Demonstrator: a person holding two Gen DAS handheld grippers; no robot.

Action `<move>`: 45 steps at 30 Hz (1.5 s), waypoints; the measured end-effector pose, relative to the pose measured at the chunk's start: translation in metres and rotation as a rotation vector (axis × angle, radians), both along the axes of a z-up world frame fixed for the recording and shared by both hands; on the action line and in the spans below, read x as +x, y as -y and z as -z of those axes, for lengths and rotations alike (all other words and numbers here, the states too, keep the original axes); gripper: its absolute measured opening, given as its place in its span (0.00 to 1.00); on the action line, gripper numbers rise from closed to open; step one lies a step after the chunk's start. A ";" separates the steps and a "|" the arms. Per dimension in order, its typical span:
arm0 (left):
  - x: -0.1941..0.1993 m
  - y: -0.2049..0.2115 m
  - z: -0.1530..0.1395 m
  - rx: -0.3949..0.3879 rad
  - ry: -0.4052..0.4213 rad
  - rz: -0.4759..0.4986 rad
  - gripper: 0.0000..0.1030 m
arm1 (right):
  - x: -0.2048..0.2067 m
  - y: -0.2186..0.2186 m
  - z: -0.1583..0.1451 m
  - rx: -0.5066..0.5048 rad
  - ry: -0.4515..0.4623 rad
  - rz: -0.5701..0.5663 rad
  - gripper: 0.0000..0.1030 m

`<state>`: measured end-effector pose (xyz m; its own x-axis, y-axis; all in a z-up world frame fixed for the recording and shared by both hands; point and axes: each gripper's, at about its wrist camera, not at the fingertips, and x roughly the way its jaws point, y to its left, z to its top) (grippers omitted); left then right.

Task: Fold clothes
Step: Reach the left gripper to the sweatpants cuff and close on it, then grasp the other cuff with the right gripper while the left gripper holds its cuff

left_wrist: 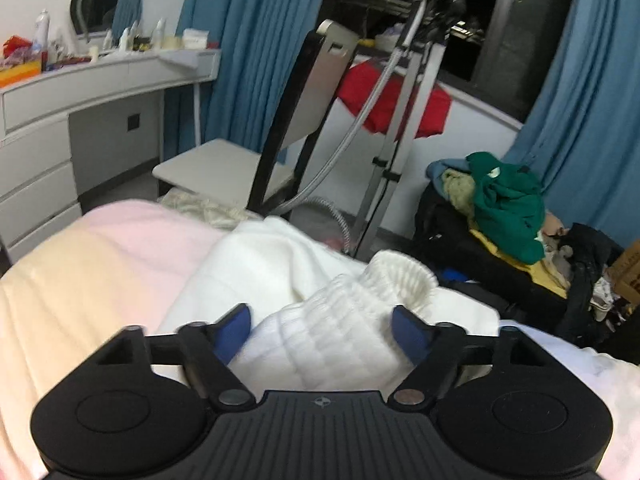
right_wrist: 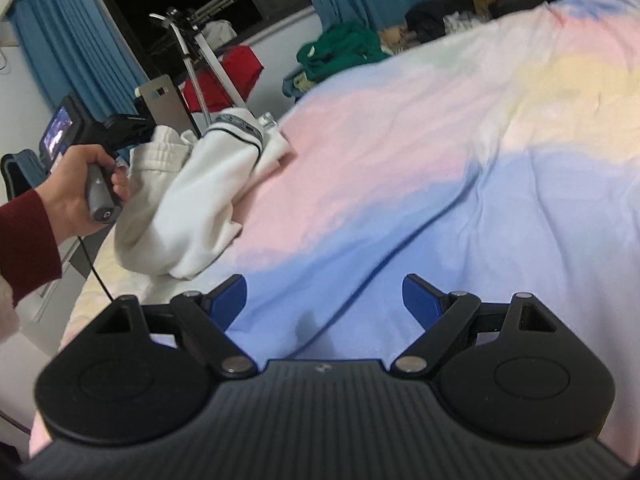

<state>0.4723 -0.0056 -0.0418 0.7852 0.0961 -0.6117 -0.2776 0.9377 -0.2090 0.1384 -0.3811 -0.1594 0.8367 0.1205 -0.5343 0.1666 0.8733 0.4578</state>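
1. A wide stretch of the bed (right_wrist: 460,152), covered in pink, blue and yellow pastel bedding, is lying free to the right of the white garment (right_wrist: 200,196); the garment is sitting bunched near the bed's left edge in the right wrist view.
2. The left gripper (left_wrist: 322,330) is pointing downward over the garment, with a ribbed cuff (left_wrist: 400,276) and knitted fabric lying between its blue pads (left_wrist: 234,332). The right-hand pad is touching the fabric; the left-hand one is blurred, so whether the gripper is pressing on the cloth I cannot tell.
3. A hand (right_wrist: 76,196) in a dark red sleeve (right_wrist: 24,244) is holding that gripper's handle at the bed's left edge, a black cable hanging below it.
4. The right gripper (right_wrist: 324,300) is hovering low over the blue part of the bedding, its jaws standing wide apart with nothing between them, well apart from the garment.
5. Past the bed's far edge a chair (left_wrist: 248,160) and a metal stand (left_wrist: 400,128) are standing close; a pile of clothes topped with green (left_wrist: 504,204) is sitting to the right, and a dressing table (left_wrist: 80,92) to the left.
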 end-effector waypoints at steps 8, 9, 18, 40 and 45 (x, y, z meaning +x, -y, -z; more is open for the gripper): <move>-0.069 0.008 -0.024 0.103 0.151 0.059 0.27 | -0.007 -0.004 -0.003 -0.047 0.075 0.019 0.84; -0.084 0.010 -0.029 0.121 0.182 0.073 0.26 | -0.010 -0.005 -0.006 -0.061 0.099 0.028 0.84; -0.263 -0.007 -0.069 0.147 0.365 0.223 0.20 | -0.039 -0.018 -0.034 -0.129 0.294 0.018 0.84; -0.406 -0.099 0.026 -0.167 -0.014 0.084 0.24 | -0.051 -0.121 -0.076 -0.360 0.312 -0.396 0.83; -0.384 -0.114 0.041 -0.162 -0.023 0.034 0.41 | 0.016 -0.173 -0.097 -0.446 0.244 -0.533 0.78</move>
<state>0.0882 0.1086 -0.0828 0.7721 -0.0316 -0.6347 -0.2526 0.9012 -0.3522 0.1544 -0.2086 -0.0624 0.8266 0.3585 -0.4339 -0.3934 0.9193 0.0100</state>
